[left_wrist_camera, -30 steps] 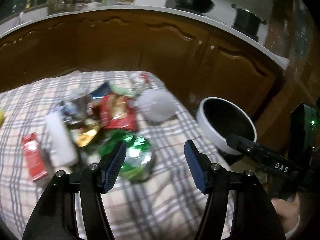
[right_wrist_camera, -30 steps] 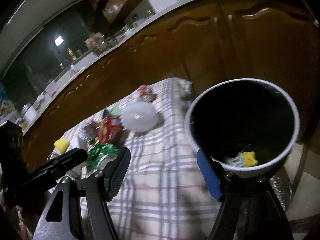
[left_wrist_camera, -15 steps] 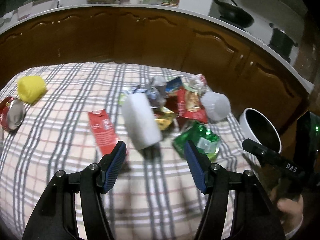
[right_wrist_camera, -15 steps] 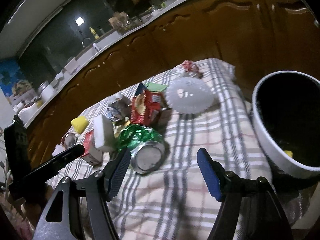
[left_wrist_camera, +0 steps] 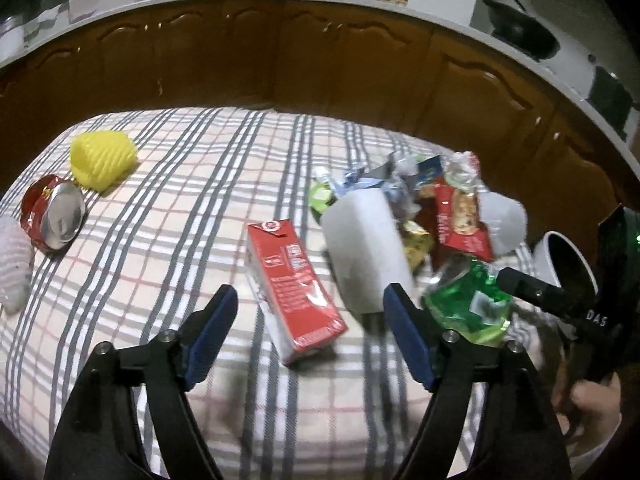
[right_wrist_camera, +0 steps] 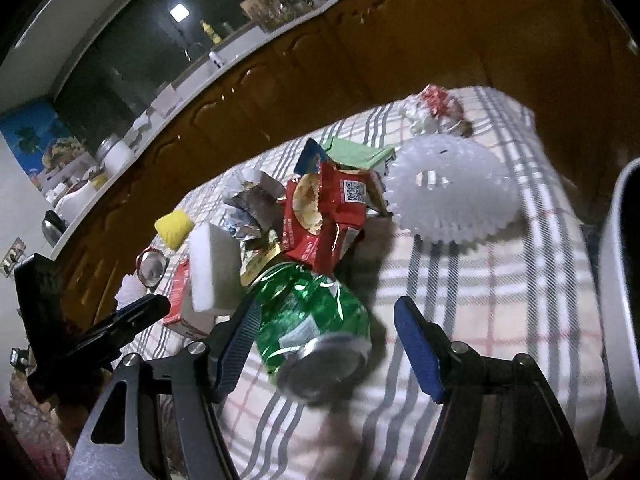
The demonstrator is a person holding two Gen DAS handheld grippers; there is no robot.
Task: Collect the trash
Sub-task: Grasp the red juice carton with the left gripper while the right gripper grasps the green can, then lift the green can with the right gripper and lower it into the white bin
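Observation:
Trash lies on a checked tablecloth [left_wrist_camera: 192, 208]. A red carton [left_wrist_camera: 294, 288] lies flat between the fingers of my left gripper [left_wrist_camera: 310, 322]; its jaws are opening and neither pad presses on the carton. Just right of it stands a white foam block [left_wrist_camera: 368, 252]. A crushed green can [right_wrist_camera: 316, 328] lies on its side between the fingers of my right gripper [right_wrist_camera: 326, 334], which is open, the right pad clearly apart from the can. The same green can [left_wrist_camera: 468, 300] shows at the right of the left wrist view. A white bin [right_wrist_camera: 616, 280] with a dark inside stands off the table's right end.
Behind the can sit a red snack wrapper [right_wrist_camera: 324, 216], foil scraps [right_wrist_camera: 252, 208] and a white spiky ball [right_wrist_camera: 452, 196]. At the far left are a yellow sponge [left_wrist_camera: 102, 158] and a red can [left_wrist_camera: 52, 216]. Brown cabinets [left_wrist_camera: 320, 64] stand behind the table.
Both views swung left from the bin onto the table. My left gripper came over the red carton and its jaws widened. My right gripper closed in on the green can.

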